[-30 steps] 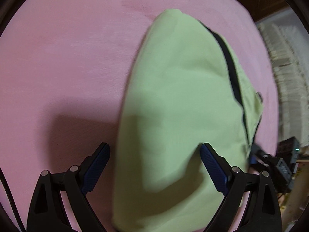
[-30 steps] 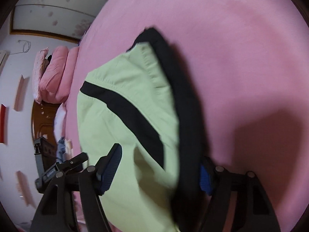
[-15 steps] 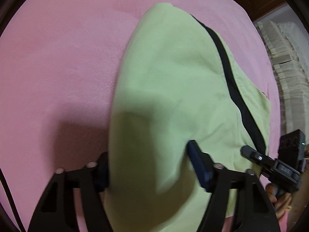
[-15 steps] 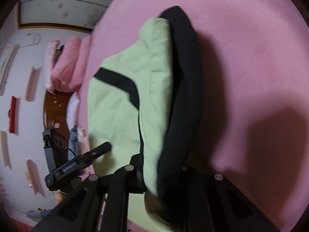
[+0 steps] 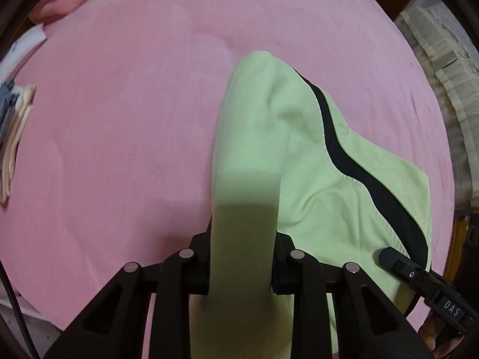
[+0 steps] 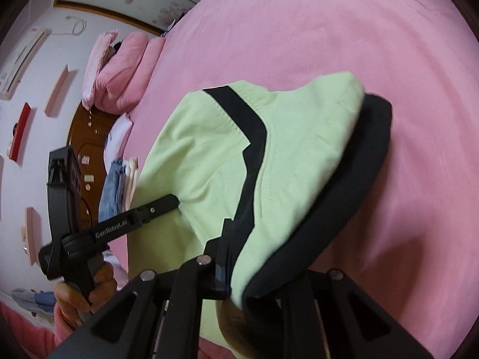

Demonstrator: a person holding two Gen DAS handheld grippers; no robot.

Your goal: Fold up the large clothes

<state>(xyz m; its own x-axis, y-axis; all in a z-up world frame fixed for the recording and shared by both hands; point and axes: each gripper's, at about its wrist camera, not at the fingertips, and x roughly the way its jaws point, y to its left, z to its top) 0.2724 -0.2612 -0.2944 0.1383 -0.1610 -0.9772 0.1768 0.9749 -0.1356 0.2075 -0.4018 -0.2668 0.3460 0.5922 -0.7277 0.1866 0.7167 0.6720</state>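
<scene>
Left gripper point(image 5: 242, 266) clamped on green garment point(image 5: 329, 161) fold; right gripper point(image 6: 254, 281) clamped on black-trimmed edge.

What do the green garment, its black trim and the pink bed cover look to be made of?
Green garment: probably thin woven cotton or a blend, matte, with visible stitched seams and soft creases. Black trim: thicker matte fabric, possibly knit; it holds a rounded edge. Pink bed cover: soft, faintly napped, likely fleece or brushed fabric.

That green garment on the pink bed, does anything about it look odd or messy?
Nothing looks damaged. The green garment is bunched and lifted off the bed, because the left claw and right claw each pinch a fold of it.
</scene>
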